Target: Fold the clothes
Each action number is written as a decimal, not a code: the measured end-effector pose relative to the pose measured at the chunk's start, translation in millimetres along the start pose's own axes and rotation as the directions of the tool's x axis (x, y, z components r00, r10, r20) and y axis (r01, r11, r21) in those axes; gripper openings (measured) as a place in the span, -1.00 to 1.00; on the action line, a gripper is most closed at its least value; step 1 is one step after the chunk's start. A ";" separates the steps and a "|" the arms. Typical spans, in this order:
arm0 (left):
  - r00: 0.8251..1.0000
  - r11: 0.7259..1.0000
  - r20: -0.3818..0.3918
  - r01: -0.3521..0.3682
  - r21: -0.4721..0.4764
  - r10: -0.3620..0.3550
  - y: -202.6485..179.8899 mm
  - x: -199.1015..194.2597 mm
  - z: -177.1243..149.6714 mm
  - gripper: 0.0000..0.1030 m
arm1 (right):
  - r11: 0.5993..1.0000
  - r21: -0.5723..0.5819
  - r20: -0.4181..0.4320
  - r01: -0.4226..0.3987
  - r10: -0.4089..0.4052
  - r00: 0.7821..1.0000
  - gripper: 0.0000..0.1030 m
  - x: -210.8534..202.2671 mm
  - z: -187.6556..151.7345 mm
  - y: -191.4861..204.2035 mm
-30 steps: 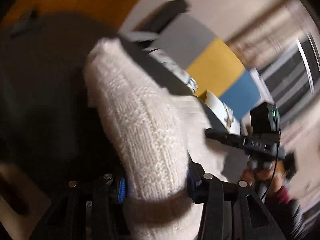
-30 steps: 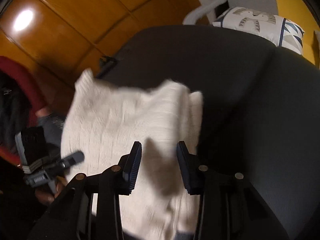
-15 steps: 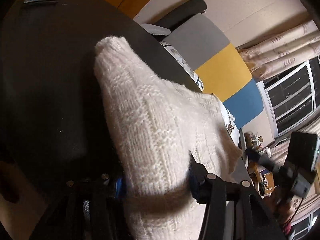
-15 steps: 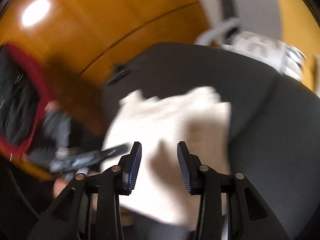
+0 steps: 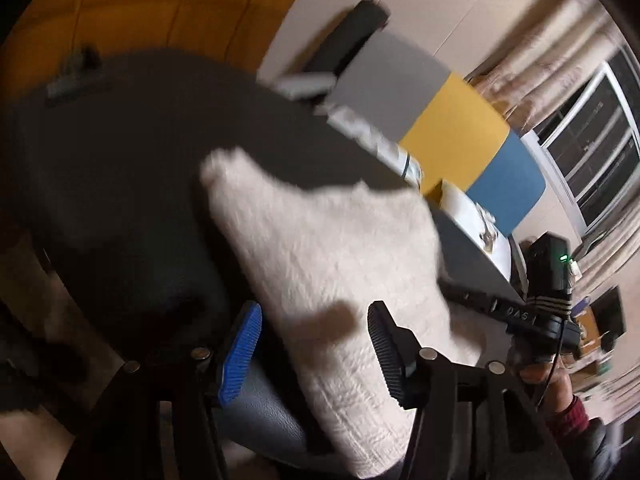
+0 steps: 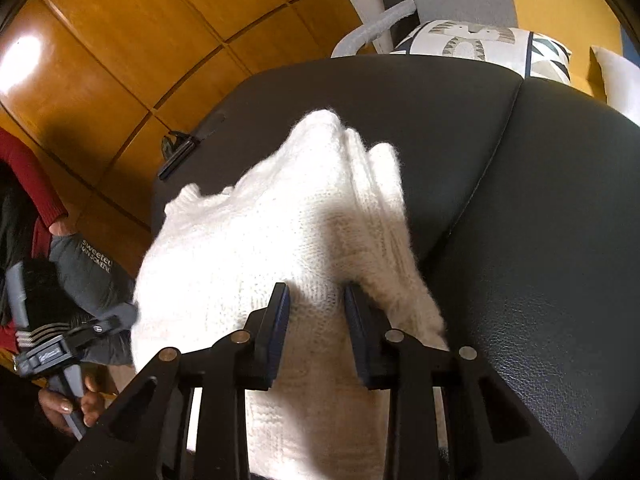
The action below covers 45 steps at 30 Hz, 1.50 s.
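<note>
A white knitted sweater (image 5: 340, 248) (image 6: 248, 248) lies folded in a thick bundle on a black leather seat (image 6: 520, 200) (image 5: 120, 160). My left gripper (image 5: 312, 344) hovers over its near end, open. Its blue pad is clear of the wool and its shadow falls on the knit. My right gripper (image 6: 316, 320) is down on the other side of the bundle, with a ridge of the wool pinched between its narrowed fingers. In the right wrist view the left gripper's finger (image 6: 116, 318) points at the sweater's left edge. The left wrist view is blurred.
A patterned cushion (image 6: 472, 40) leans at the back of the seat. Orange wooden panels (image 6: 120, 60) lie beyond the seat's far edge. Grey, yellow and blue blocks (image 5: 452, 128) and a window (image 5: 592, 140) stand behind. A hand (image 6: 72, 404) in a red sleeve (image 6: 28, 176) holds the left gripper.
The left gripper has let go of the sweater and pulled back; the bundle now rests on the seat. The right gripper has dropped onto it and its fingers have narrowed.
</note>
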State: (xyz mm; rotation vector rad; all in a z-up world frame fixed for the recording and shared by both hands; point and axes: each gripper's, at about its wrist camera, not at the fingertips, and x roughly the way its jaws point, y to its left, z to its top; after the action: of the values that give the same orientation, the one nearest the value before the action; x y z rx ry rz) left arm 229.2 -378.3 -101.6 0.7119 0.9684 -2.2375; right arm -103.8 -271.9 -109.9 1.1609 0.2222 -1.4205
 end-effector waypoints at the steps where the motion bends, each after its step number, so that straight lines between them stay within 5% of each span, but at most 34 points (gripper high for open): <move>1: 1.000 1.000 0.029 0.007 0.024 -0.007 -3.6 -3.3 3.4 0.08 | 1.000 0.013 0.000 -0.006 0.006 1.000 -0.41 -0.2 -1.9 -0.7; 5: 0.999 0.995 0.047 0.003 0.098 -0.008 -21.6 13.3 20.5 0.08 | 0.995 0.091 0.000 -0.029 0.029 1.000 -0.40 0.9 -9.9 -4.8; 9: 0.990 0.986 -0.073 -0.109 0.129 0.119 -31.2 74.7 43.2 0.08 | 0.988 0.151 -0.004 -0.031 0.032 0.999 -0.40 8.3 -7.3 -7.6; 13: 0.986 0.985 -0.099 -0.124 0.119 0.136 -13.4 94.0 50.9 0.17 | 0.984 0.181 -0.013 0.000 0.002 1.000 -0.40 12.4 -1.9 -1.5; 17: 0.976 0.974 -0.110 -0.168 0.149 0.185 -7.9 102.3 62.6 0.19 | 0.983 0.183 -0.014 0.010 -0.008 1.000 -0.40 16.1 -1.1 3.5; 21: 0.974 0.967 -0.073 -0.203 0.157 0.216 -16.4 72.0 60.3 0.14 | 0.988 0.138 -0.005 -0.070 0.071 0.997 -0.35 2.6 -2.5 9.5; 28: 0.995 0.987 0.027 -0.094 0.134 0.091 -28.5 20.6 14.5 0.12 | 0.968 -0.062 0.006 -0.242 0.243 0.970 -0.35 -59.2 -18.6 25.5; 30: 0.997 0.988 0.033 -0.079 0.135 0.075 -34.8 15.4 -4.4 0.12 | 0.954 -0.135 -0.056 -0.269 0.264 0.963 -0.35 -65.2 -34.2 34.0; 33: 0.995 0.982 0.065 -0.081 0.169 0.071 -44.2 16.8 -21.1 0.12 | 0.942 -0.208 -0.184 -0.264 0.227 0.956 -0.35 -43.4 -60.7 44.6; 37: 0.994 0.977 0.067 -0.099 0.188 0.088 -54.5 32.1 -20.9 0.13 | 0.970 -0.160 -0.172 -0.184 0.157 0.973 -0.35 -12.3 -58.7 20.4; 39: 0.993 0.958 0.037 -0.119 0.260 0.114 -62.1 46.0 -22.3 0.14 | 0.974 -0.070 -0.128 -0.216 0.206 0.970 -0.36 -3.5 -52.4 -4.2; 42: 0.977 0.906 0.017 -0.203 0.372 0.212 -71.9 65.3 -33.0 0.20 | 0.967 -0.028 -0.124 -0.255 0.249 0.961 -0.65 8.0 -51.8 -26.9; 45: 0.968 0.892 0.013 -0.236 0.385 0.250 -78.3 68.5 -34.2 0.20 | 0.949 -0.039 -0.143 -0.314 0.305 0.941 -0.65 10.8 -48.6 -32.5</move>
State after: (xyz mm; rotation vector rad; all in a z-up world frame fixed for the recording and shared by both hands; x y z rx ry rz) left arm 136.3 -328.9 -131.9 0.9897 0.4219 -2.2120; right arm -104.2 -235.4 -156.8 1.1853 0.1679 -1.0529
